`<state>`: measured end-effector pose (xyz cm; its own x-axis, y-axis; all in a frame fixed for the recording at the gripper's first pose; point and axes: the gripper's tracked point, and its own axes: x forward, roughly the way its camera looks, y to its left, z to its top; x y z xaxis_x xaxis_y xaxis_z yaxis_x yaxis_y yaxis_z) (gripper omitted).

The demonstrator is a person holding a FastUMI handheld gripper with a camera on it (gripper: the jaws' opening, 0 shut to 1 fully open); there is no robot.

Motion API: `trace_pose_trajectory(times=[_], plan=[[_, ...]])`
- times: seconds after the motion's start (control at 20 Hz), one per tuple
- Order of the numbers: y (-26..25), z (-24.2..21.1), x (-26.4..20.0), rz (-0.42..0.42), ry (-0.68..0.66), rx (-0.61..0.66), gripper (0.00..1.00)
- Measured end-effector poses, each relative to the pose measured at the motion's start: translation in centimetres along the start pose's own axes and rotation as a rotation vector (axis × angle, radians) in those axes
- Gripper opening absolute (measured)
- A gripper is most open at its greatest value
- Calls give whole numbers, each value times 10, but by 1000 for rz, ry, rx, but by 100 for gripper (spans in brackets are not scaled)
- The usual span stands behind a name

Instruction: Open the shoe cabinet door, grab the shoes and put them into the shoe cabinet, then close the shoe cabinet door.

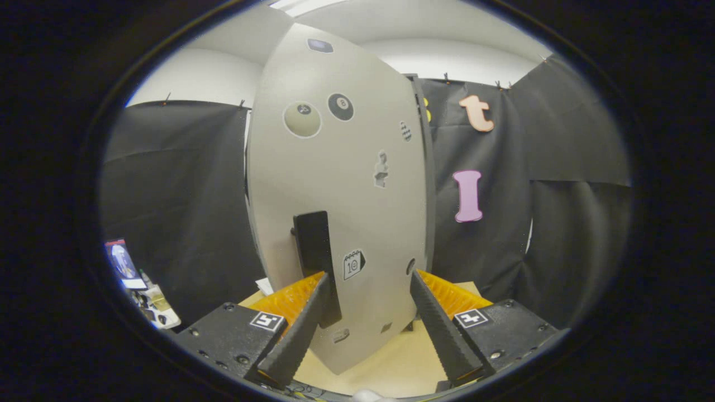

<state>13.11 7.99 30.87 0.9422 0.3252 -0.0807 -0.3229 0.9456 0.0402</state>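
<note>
The pale grey shoe cabinet door (341, 167) stands very close ahead of me, with several stickers on its face. A black upright handle (314, 251) sits low on its left half. My gripper (368, 276) is open, its fingers wide apart on either side of the door's lower part. The left fingertip (319, 290) lies against the handle's lower end; whether it touches, I cannot tell. The right fingertip (418, 282) is near the door's right edge. A dark strip of the cabinet body (429, 167) shows behind that edge.
The cabinet stands on a light wooden tabletop (391, 363) that runs under my fingers. To the far left are a small lit screen (120, 259) and a white tray of small clutter (156, 310). Black cloth walls close the booth behind and to both sides.
</note>
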Motion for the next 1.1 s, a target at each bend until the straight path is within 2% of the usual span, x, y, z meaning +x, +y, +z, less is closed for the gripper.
trace_pose_trajectory(times=[0.15, 0.6, 0.85, 1.1], plan=[[27, -3, 16, 51, 21, 14, 98], [40, 2, 23, -10, 9, -1, 99], [46, 10, 13, -69, -12, -8, 99], [43, 17, -14, -166, -43, -10, 99]])
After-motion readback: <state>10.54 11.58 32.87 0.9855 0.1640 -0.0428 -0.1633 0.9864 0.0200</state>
